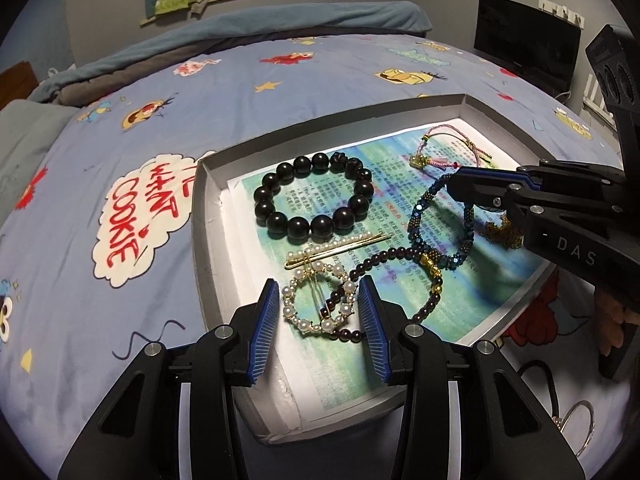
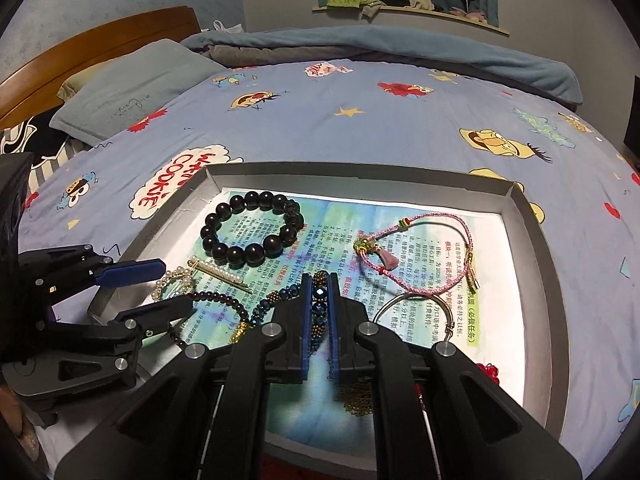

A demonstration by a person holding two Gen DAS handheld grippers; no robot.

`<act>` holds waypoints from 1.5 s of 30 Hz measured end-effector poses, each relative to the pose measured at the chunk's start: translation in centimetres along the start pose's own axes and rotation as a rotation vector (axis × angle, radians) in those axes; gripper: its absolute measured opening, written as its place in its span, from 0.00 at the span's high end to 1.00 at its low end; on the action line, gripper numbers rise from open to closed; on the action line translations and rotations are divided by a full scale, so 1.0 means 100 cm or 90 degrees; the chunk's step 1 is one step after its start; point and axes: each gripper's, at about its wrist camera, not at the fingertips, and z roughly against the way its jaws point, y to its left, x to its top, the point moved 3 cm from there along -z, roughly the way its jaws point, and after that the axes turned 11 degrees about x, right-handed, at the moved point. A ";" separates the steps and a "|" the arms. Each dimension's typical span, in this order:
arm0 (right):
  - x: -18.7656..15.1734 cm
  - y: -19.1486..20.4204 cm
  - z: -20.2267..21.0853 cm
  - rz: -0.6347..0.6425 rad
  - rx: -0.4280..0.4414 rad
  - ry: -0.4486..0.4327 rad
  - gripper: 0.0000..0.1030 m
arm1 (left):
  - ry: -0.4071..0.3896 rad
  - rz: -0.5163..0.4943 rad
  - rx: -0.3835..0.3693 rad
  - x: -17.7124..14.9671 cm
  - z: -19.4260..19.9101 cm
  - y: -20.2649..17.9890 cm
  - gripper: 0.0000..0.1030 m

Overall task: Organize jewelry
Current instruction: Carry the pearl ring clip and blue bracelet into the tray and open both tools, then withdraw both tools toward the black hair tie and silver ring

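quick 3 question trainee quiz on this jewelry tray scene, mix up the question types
1. True or false: the right tool is shut on the blue beaded bracelet.
2. Which piece sits between the left tool pads? A. black bead bracelet B. pearl ring clip C. pink cord bracelet
3. Fill in: the jewelry lies on a printed sheet inside a grey ____ on the bed.

Key: 1 true; 2 B, pads apart, not pressing it; 3 tray.
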 end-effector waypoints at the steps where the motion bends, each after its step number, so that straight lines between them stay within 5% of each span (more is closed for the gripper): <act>1: 0.000 -0.001 0.000 -0.002 -0.001 0.000 0.93 | -0.003 0.003 -0.003 0.000 0.001 0.000 0.56; 7: 0.000 -0.003 0.001 -0.009 -0.007 0.001 0.93 | -0.019 0.018 -0.008 0.000 0.004 0.003 0.52; 13: 0.000 -0.002 0.006 -0.008 -0.011 -0.004 0.92 | -0.038 0.039 -0.005 0.003 0.009 0.008 0.36; 17: 0.002 -0.003 0.011 -0.012 -0.022 -0.006 0.72 | -0.047 0.042 0.001 0.003 0.013 0.009 0.30; 21: 0.003 -0.004 0.021 -0.019 -0.025 -0.016 0.67 | -0.052 0.043 0.010 0.002 0.016 0.009 0.27; 35: 0.002 -0.006 0.085 -0.047 -0.060 -0.075 0.16 | -0.110 0.063 0.038 0.006 0.061 0.010 0.09; 40: -0.003 0.001 0.109 -0.044 -0.065 -0.089 0.05 | -0.111 0.064 0.049 0.003 0.077 0.009 0.08; 45: -0.010 0.011 0.130 -0.036 -0.069 -0.101 0.05 | -0.123 0.059 0.052 0.000 0.097 0.007 0.08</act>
